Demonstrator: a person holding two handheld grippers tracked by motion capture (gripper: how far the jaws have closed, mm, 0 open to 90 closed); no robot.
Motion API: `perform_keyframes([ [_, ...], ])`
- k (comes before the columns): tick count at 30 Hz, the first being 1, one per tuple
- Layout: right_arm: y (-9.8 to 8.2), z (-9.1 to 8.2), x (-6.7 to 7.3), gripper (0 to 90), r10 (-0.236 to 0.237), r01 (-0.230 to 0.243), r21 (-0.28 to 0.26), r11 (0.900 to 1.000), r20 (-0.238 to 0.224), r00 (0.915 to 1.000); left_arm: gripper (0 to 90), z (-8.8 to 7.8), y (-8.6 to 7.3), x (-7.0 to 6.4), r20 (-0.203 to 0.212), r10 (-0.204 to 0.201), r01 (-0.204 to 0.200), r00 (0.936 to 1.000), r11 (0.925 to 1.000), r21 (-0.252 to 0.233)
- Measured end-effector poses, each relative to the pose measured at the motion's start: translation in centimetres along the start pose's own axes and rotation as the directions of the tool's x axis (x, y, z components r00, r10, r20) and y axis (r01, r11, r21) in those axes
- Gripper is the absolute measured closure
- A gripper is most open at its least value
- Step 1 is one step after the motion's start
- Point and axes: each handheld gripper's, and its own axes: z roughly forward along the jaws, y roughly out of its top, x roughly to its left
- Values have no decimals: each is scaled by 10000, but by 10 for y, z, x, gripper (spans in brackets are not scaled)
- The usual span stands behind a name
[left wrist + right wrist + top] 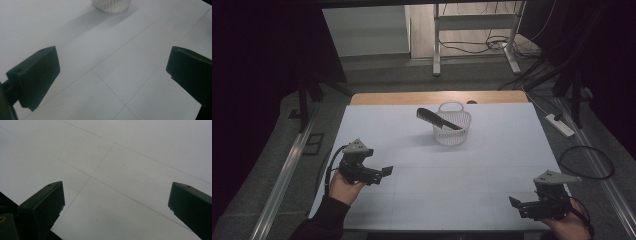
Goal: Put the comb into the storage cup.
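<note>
Over on the near left of the white table [412,200], the left gripper [384,172] hovers low in the person's hand, its jaws spread wide with nothing between them; the left gripper view confirms it, a broad stretch of bare tabletop lying between the two black jaws and the foot of the basket [111,5] peeking in at the far edge. Moving toward the middle, well apart from both hands, stands that small white slotted basket [453,127], upright at the far centre of the table, and across its rim rests a black comb [438,119], tilted, one end sticking out to the left and up, the other dipping into the basket on the right. That comb looks like the piece to go for: light, stiff plastic, thin and a little slick, so a pinch across the solid spine at the raised left end should hold better than a grip on the teeth. The basket is light too and may slide or tip if nudged. Finishing at the near right, the right gripper [514,202] waits low by the table edge, jaws equally wide and empty, plain white surface between them in the right gripper view.
</note>
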Motion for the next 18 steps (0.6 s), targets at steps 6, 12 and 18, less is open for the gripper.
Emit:
perform_keyframes([
  [6, 0, 0, 0, 10, -8, 8, 1, 10000, 4, 10000, 0, -8, -9, -2, -70, -74, 74, 9999, 10000, -20],
  [12, 0, 0, 0, 11, -24, 24, 3, 10000, 8, 10000, 0, -16, -15, -5, -184, -126, 125, 9998, 9999, -58],
  [18, 1, 0, 1, 11, -38, 38, 4, 10000, 2, 10000, 0, -25, -23, -5, -311, -263, 258, 9992, 9995, -174],
])
